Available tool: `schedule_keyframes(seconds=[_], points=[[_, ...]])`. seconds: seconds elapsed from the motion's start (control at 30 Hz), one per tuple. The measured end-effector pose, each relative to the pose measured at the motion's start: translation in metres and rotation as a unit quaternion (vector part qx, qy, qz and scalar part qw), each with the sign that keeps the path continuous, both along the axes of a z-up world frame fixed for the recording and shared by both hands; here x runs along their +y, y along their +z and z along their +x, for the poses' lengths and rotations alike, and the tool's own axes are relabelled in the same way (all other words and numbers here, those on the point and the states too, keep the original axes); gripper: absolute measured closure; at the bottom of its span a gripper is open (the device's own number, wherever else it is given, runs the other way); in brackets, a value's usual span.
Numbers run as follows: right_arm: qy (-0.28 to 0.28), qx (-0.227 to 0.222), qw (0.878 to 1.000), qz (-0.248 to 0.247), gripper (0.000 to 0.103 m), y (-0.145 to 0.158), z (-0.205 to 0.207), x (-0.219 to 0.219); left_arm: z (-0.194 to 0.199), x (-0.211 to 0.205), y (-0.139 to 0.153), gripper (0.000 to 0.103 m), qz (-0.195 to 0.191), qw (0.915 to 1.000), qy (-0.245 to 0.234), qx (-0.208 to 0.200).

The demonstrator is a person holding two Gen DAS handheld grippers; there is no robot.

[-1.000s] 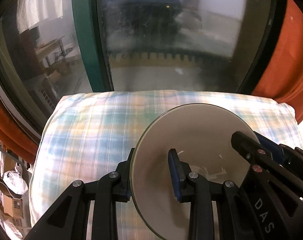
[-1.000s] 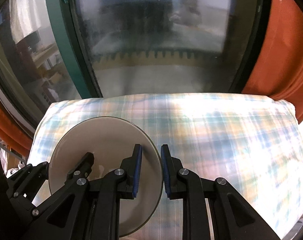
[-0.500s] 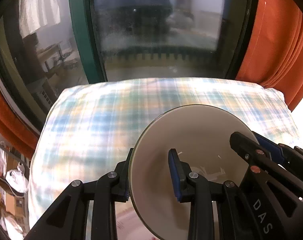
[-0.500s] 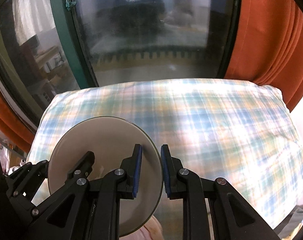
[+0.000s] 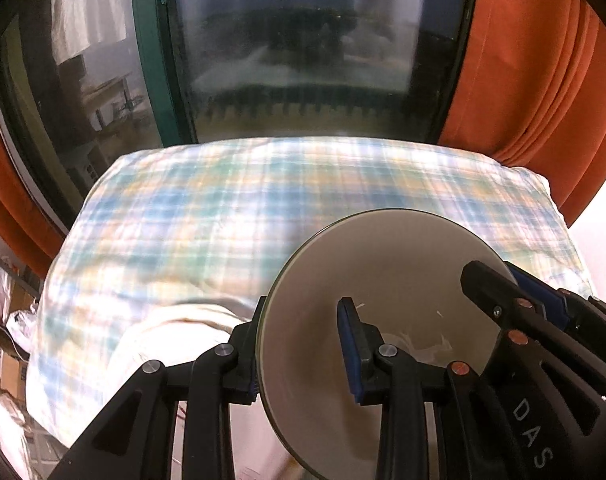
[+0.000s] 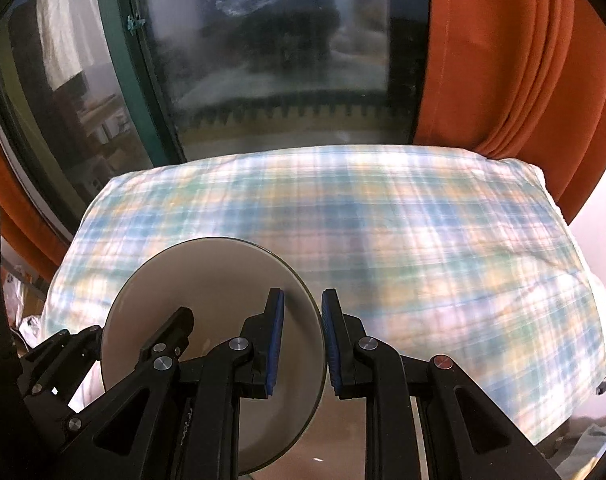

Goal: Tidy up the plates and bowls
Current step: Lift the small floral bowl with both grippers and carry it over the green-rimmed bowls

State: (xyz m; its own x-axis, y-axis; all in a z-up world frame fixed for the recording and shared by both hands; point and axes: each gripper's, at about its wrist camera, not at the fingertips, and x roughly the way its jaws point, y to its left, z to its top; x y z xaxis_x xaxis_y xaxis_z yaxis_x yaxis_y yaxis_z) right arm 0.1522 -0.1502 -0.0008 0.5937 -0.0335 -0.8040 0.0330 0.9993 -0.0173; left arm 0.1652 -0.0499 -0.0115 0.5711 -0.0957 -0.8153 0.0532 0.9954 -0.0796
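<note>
Bowl (image 5: 383,280) bottom cut off; plaid cloth (image 6: 383,220) blurred.

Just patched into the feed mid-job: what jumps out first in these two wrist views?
The grey bowl dominates: both grippers clamp its rim from opposite sides, the left gripper low in the left wrist view and the right gripper low in the right wrist view. Behind it spreads a plaid pillow across the middle, blurred. Beyond that, a dark window sits between orange curtains.
</note>
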Motion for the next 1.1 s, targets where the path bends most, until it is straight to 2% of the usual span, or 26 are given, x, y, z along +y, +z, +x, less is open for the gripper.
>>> schedule_keyframes(seconds=[0.3, 0.57, 1.1], points=[[0.006, -0.009, 1.0, 0.008, 0.08, -0.001, -0.03, -0.04, -0.029, -0.037, -0.003, 0.073, 0.008, 0.9999, 0.004, -0.012], [0.01, 0.002, 1.0, 0.011, 0.08, -0.013, -0.049, -0.065, -0.042, -0.057, -0.021, 0.073, 0.009, 0.9999, 0.013, 0.004], [0.033, 0.056, 0.998, 0.026, 0.08, -0.047, -0.05, -0.066, -0.05, -0.058, -0.046, 0.073, 0.033, 0.9985, 0.034, 0.028]])
